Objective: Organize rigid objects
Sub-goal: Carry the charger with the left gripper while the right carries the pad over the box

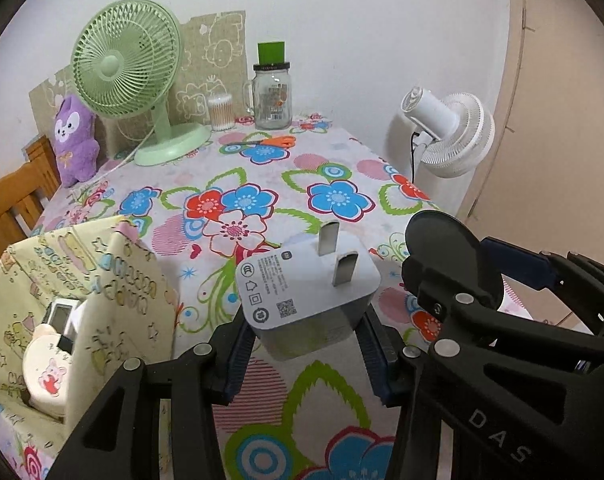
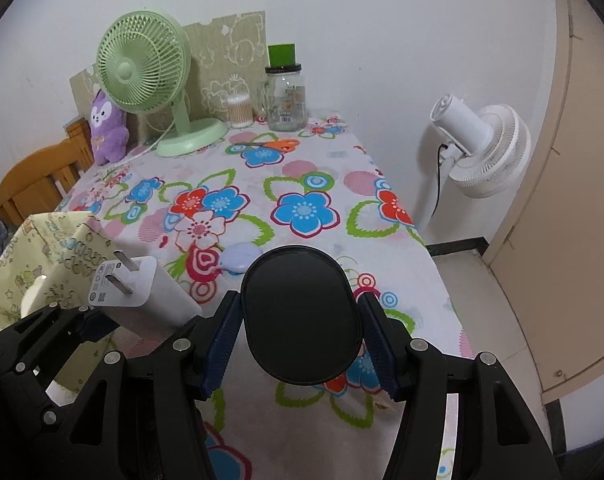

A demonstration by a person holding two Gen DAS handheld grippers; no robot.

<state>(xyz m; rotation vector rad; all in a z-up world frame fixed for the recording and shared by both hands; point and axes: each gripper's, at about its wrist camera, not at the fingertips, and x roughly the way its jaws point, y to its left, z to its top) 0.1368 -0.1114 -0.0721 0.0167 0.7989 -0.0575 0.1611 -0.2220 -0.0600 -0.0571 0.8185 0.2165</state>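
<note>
My left gripper (image 1: 302,344) is shut on a white plug charger (image 1: 308,292), prongs pointing up, held above the flowered table; it also shows in the right wrist view (image 2: 142,296). My right gripper (image 2: 300,344) is shut on a black oval case (image 2: 302,314), which also shows at the right of the left wrist view (image 1: 450,256). A yellow patterned fabric bin (image 1: 114,276) sits left of the charger and holds a small white device (image 1: 60,314) and a round cream item (image 1: 48,376). A pale lilac object (image 2: 240,258) lies on the table beyond the black case.
At the table's back stand a green desk fan (image 1: 122,64), a purple plush (image 1: 74,140), a cotton swab tub (image 1: 221,112), a glass jar (image 1: 272,96) and orange scissors (image 1: 270,142). A white floor fan (image 2: 482,144) stands right of the table. A wooden chair (image 2: 34,184) is left.
</note>
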